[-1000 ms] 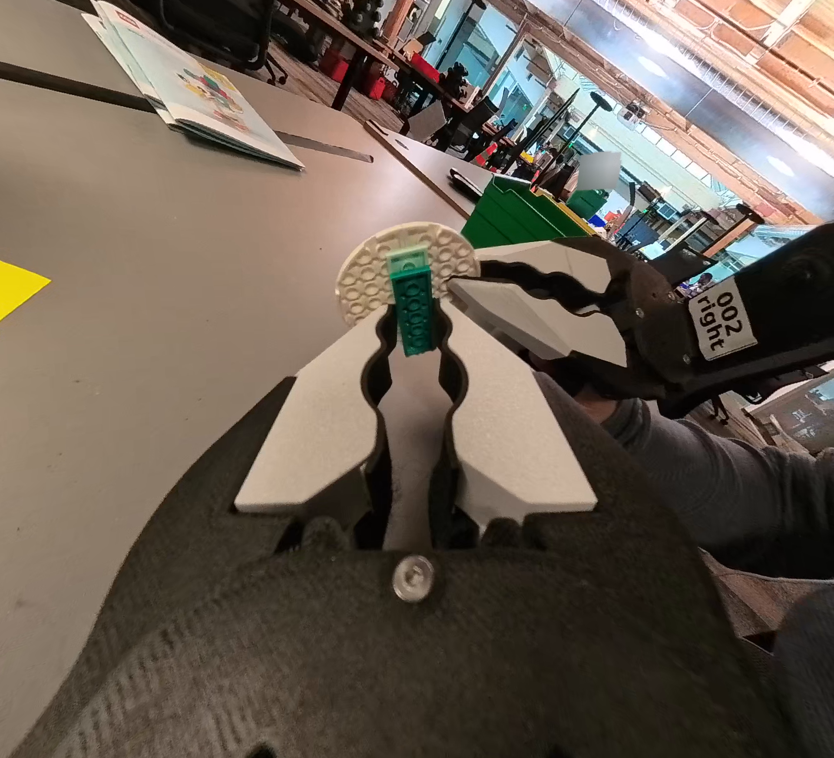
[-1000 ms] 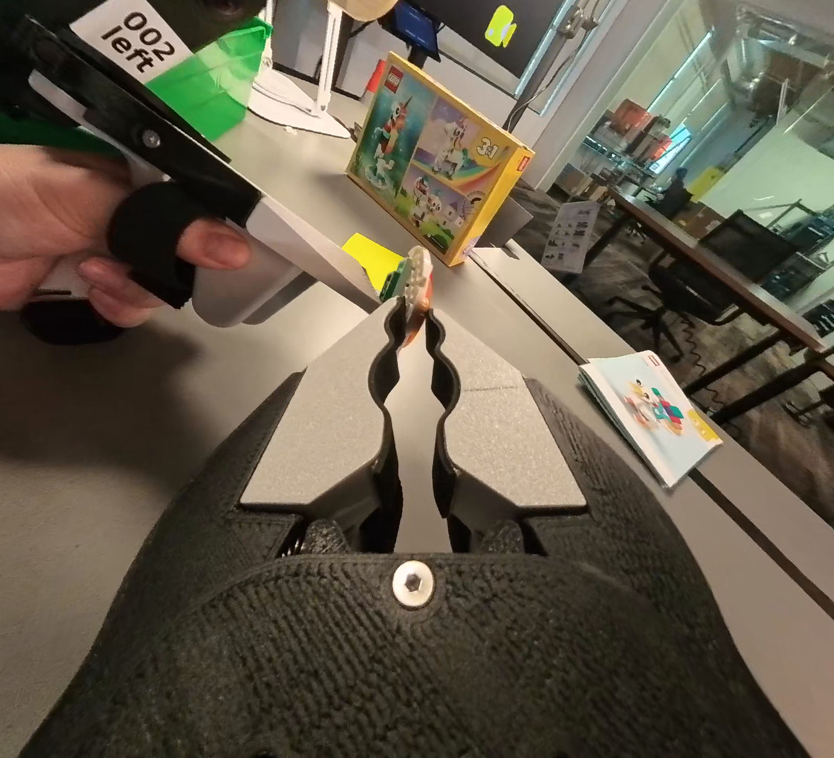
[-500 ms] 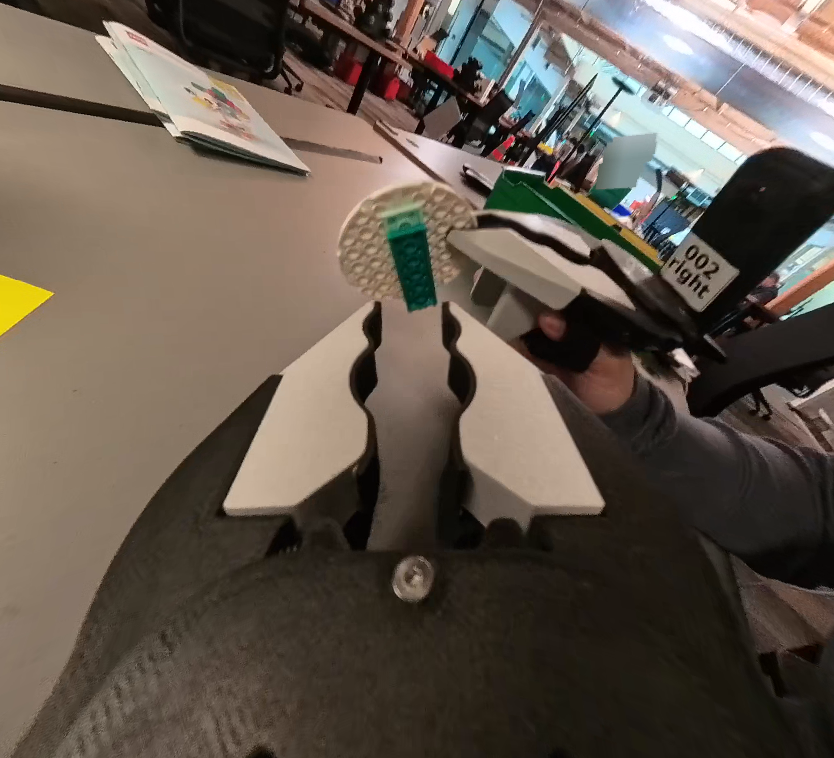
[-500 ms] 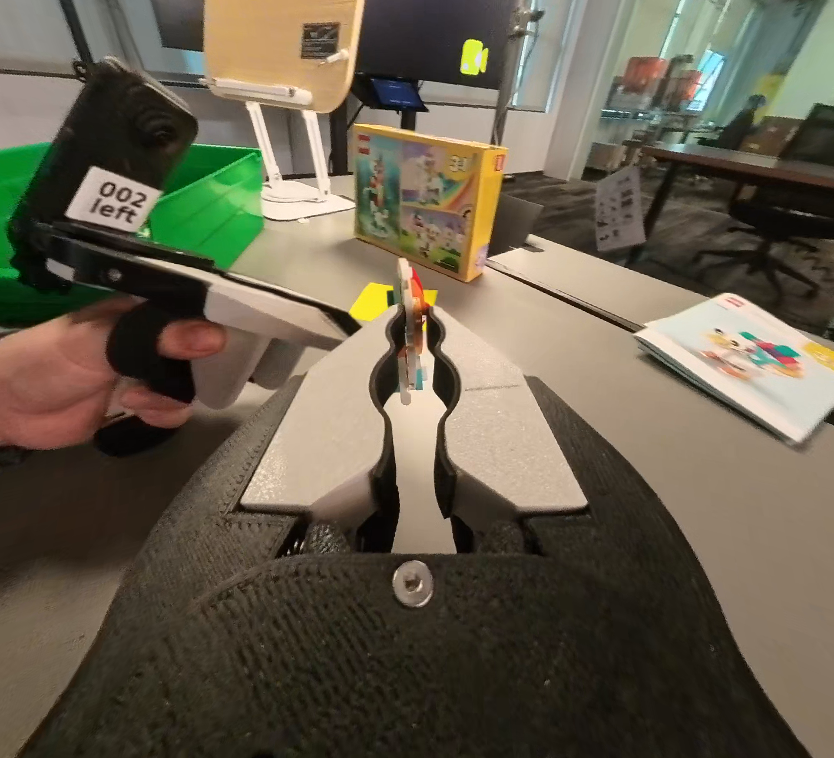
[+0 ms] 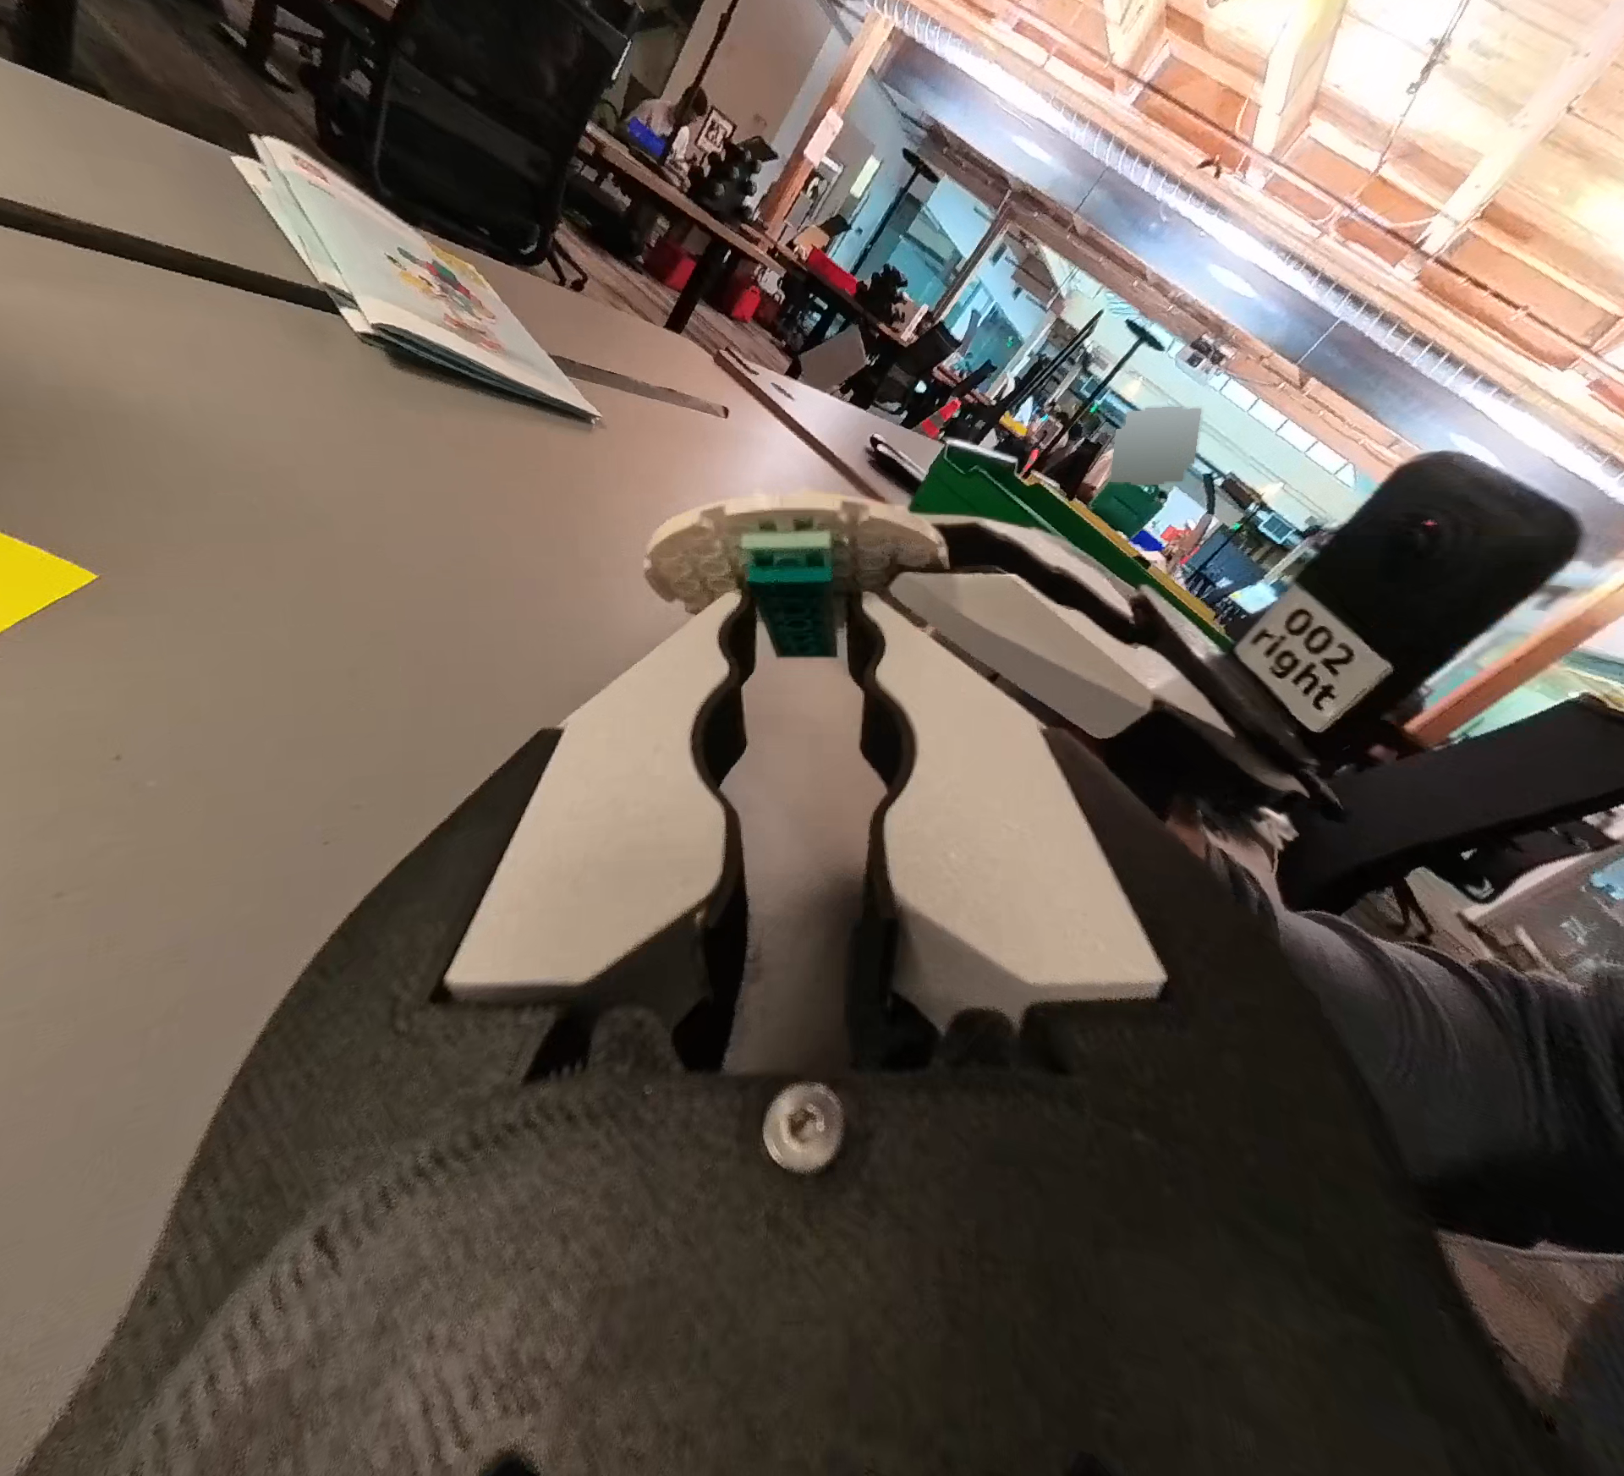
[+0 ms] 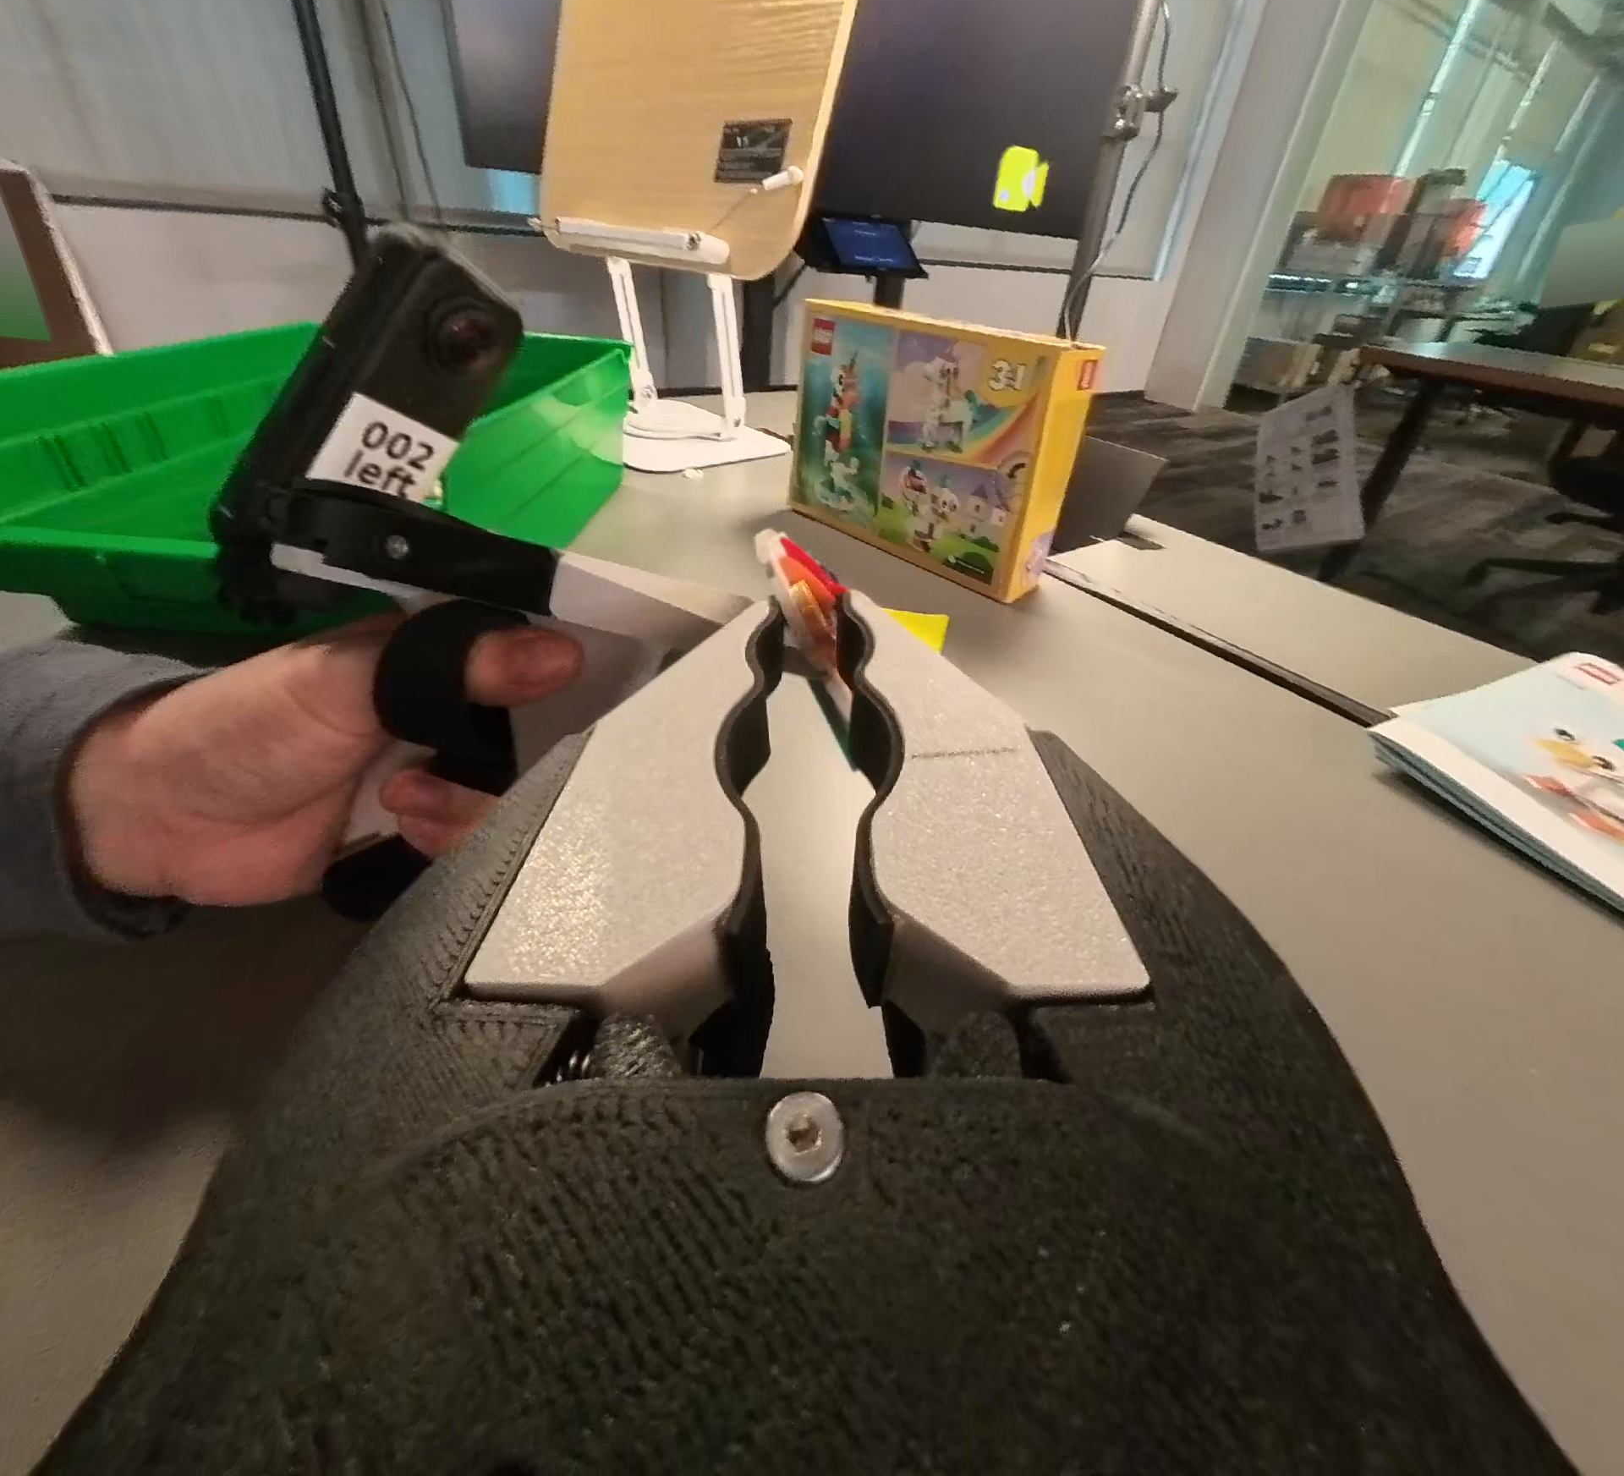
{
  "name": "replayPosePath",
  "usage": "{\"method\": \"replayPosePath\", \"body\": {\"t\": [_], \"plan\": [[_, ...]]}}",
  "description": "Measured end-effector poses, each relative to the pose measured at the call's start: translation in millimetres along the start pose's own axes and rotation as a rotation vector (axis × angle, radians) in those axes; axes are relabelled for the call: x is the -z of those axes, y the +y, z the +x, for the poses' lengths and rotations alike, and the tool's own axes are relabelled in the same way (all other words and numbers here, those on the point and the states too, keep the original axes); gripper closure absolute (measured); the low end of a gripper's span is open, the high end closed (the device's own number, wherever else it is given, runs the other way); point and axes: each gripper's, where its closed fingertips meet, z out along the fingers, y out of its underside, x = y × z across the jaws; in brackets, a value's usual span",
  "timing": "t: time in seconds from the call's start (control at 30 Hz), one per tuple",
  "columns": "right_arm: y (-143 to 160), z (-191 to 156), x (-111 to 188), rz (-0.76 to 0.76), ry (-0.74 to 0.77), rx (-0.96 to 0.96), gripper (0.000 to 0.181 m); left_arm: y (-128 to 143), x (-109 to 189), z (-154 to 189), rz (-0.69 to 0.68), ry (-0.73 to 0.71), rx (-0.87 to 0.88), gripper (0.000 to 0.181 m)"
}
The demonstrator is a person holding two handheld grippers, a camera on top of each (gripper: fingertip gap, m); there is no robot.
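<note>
A white round studded plate (image 5: pixel 791 546) with a green plate (image 5: pixel 795 625) fixed on it hangs above the grey table (image 5: pixel 351 643). My left gripper (image 5: pixel 795 621) is shut on the free end of the green plate. My right gripper (image 5: pixel 931 559) comes in from the right and is shut on the round plate's rim. In the right wrist view the round plate (image 6: pixel 773 555) stands edge-on in my right gripper (image 6: pixel 808 630), with red and orange pieces (image 6: pixel 808 599) on its far face. The left gripper (image 6: pixel 694 608) reaches in from the left, held by a hand (image 6: pixel 264 757); its tips are hidden.
A green bin (image 6: pixel 545 423) stands at the left rear and also shows in the left wrist view (image 5: pixel 1011 493). A yellow toy box (image 6: pixel 940 458) and a wooden board on a white stand (image 6: pixel 703 72) are behind. A booklet (image 6: pixel 1511 748) lies to the right. A yellow sticker (image 5: pixel 35 581) is on the table. The grippers are tip to tip, or close to it. From the left gripper's tips to the yellow sticker (image 5: pixel 35 581) is close to 15 centimetres.
The left gripper let go of the green plate and drew back, then closed on it again. The right gripper turned the round plate from facing me to nearly edge-on.
</note>
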Motion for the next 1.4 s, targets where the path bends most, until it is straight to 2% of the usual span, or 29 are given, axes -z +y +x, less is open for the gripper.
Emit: {"method": "replayPosePath", "body": {"t": [0.07,0.13,0.23,0.4,0.43,0.53,0.67,0.8,0.83,0.9,1.0,1.07,1.17,1.27,1.3,1.33,1.4], "plan": [[-1.3,-0.5,1.7,0.009,-0.026,-0.012,0.172,-1.1,0.3,1.3,0.004,0.011,0.002,0.166],[2.2,2.0,4.7,-0.019,-0.029,0.057,0.171,2.2,-2.1,1.3,-0.041,0.027,0.021,0.166],[7.0,7.9,6.8,-0.060,-0.018,0.121,0.159,5.8,-4.0,-2.0,-0.104,0.005,-0.065,0.167],[12.5,2.2,7.1,-0.098,-0.092,0.133,0.168,18.1,-6.6,2.4,-0.192,0.041,-0.108,0.167],[12.0,5.2,7.6,-0.115,-0.065,0.161,0.174,19.1,-7.1,2.5,-0.198,0.043,-0.108,0.167],[12.6,11.3,7.1,-0.150,0.059,0.307,0.175,18.5,-8.1,1.7,-0.186,0.036,-0.088,0.167],[14.1,19.1,7.3,-0.164,0.169,0.379,0.175,17.0,-9.5,0.0,-0.163,0.017,-0.063,0.167],[16.3,23.4,7.2,-0.168,0.188,0.356,0.176,16.3,-9.1,-1.4,-0.159,0.008,-0.058,0.167],[16.8,25.3,7.7,-0.169,0.191,0.342,0.176,16.6,-9.2,-1.4,-0.161,0.010,-0.055,0.167],[20.5,54.6,17.9,-0.200,0.306,0.300,0.176,14.5,-6.8,1.2,-0.148,0.030,-0.054,0.167],[18.8,86.3,36.5,-0.122,0.320,0.029,0.176,6.3,4.5,-6.4,-0.119,0.005,-0.053,0.167],[23.8,85.7,34.2,-0.134,0.291,-0.025,0.176,7.0,4.9,-9.4,-0.139,0.013,-0.027,0.167],[45.3,70.9,22.7,-0.280,0.192,-0.036,0.175,8.6,3.7,-7.8,-0.149,0.023,-0.024,0.167],[65.7,63.9,21.3,-0.386,0.126,-0.202,0.175,10.3,3.4,4.4,-0.171,0.068,-0.081,0.167],[70.8,63.3,22.3,-0.409,0.109,-0.280,0.167,11.2,3.2,13.0,-0.174,0.119,-0.088,0.167],[74.8,62.0,23.9,-0.430,0.087,-0.358,0.151,12.2,3.3,21.7,-0.174,0.175,-0.084,0.167],[75.8,64.6,27.6,-0.431,0.073,-0.449,0.134,13.7,3.1,27.0,-0.165,0.205,-0.107,0.167]]}}
